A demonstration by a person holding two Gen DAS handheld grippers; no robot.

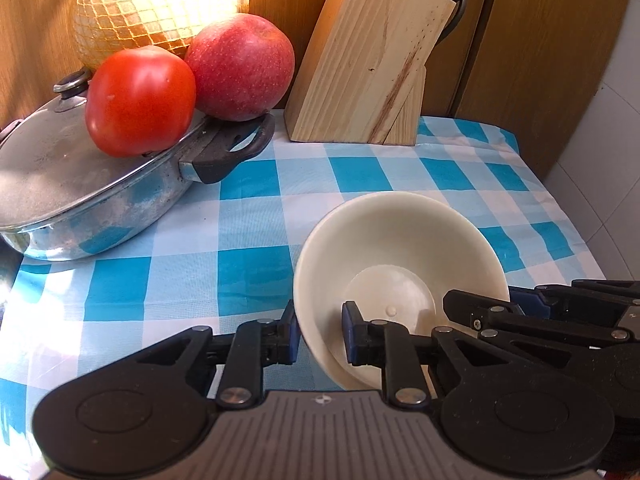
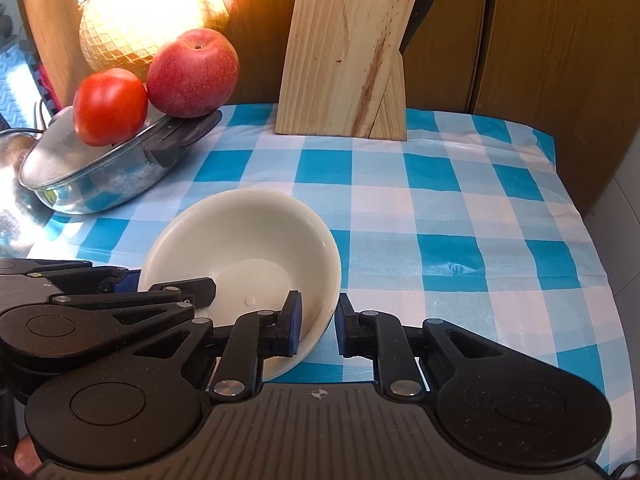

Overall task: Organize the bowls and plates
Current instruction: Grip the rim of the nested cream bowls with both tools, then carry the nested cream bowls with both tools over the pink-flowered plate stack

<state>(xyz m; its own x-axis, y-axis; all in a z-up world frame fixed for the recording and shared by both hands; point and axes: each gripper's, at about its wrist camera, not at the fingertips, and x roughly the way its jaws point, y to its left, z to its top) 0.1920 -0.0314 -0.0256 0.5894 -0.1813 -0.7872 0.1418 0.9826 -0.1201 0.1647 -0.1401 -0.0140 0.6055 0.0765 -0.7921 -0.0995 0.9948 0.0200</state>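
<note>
A cream bowl (image 1: 400, 264) sat on a table covered with a blue and white checked cloth (image 1: 248, 208), tilted, with both grippers gripping its near rim from opposite sides. The left gripper (image 1: 320, 332) was clamped on the bowl's left wall, one blue-padded finger outside and one inside. The right gripper (image 2: 318, 324) straddled the bowl's right wall the same way, with one pad pressed against the inside and the other finger just outside the rim. In each wrist view, the other gripper reached in from the side, its fingers lying over the bowl's edge. Behind and to the left stood a lidded metal pan (image 1: 80, 200) with a tomato (image 1: 140, 100) and an apple (image 1: 240, 66) resting on it, near a netted melon (image 1: 156, 0). A wooden knife block (image 1: 368, 64) stood at the back, well apart from the bowl.
</note>
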